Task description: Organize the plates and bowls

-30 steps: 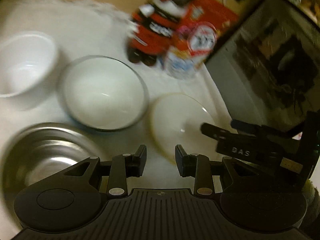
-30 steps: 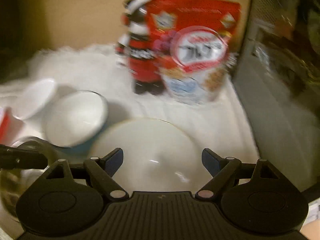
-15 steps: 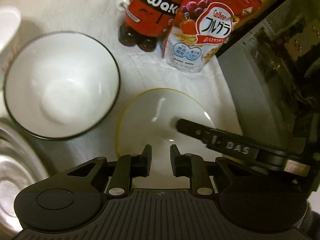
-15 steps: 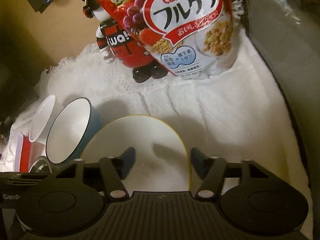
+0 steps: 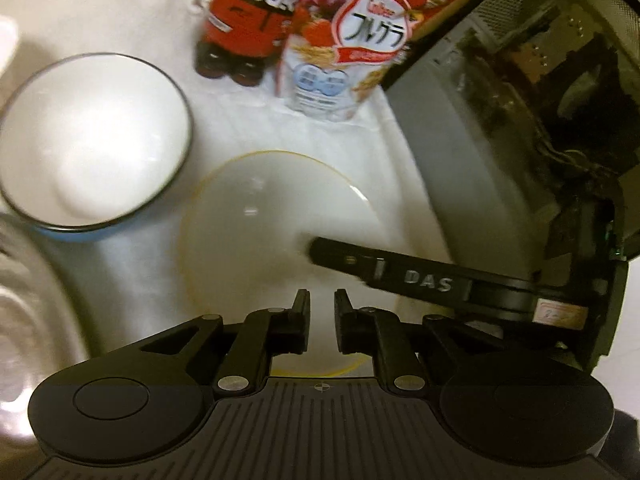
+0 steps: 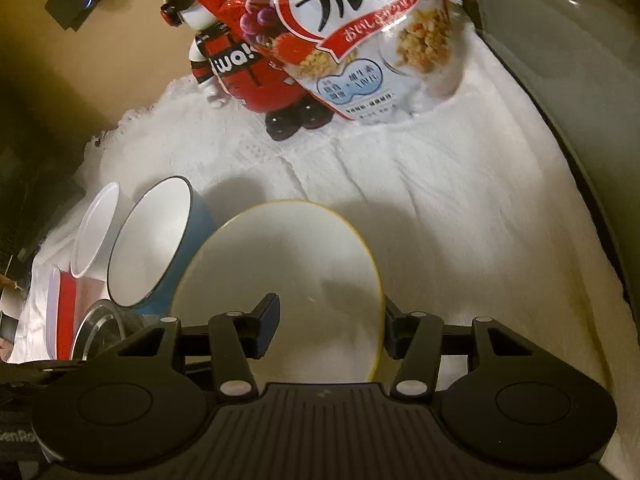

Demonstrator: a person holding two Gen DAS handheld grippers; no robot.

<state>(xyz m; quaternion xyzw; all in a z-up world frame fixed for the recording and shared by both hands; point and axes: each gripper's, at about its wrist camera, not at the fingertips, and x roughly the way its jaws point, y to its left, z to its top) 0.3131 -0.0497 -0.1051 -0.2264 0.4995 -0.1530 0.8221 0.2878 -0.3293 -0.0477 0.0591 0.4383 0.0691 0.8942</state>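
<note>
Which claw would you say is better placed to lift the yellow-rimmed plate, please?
Right. The right claw straddles the yellow-rimmed plate's near right edge, one finger over it and one outside the rim. The left claw is shut above the plate, gripping nothing.

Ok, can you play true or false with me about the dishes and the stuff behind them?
1. The plate has a yellow rim. True.
2. The blue bowl is full of cereal. False: it is empty and white inside.
3. The cereal bag stands next to a red toy figure. True.
4. The plate sits inside the blue bowl. False: it lies on the white cloth, beside the bowl.
5. The right gripper is squeezed shut. False: its jaws stand apart at the plate's edge.
</note>
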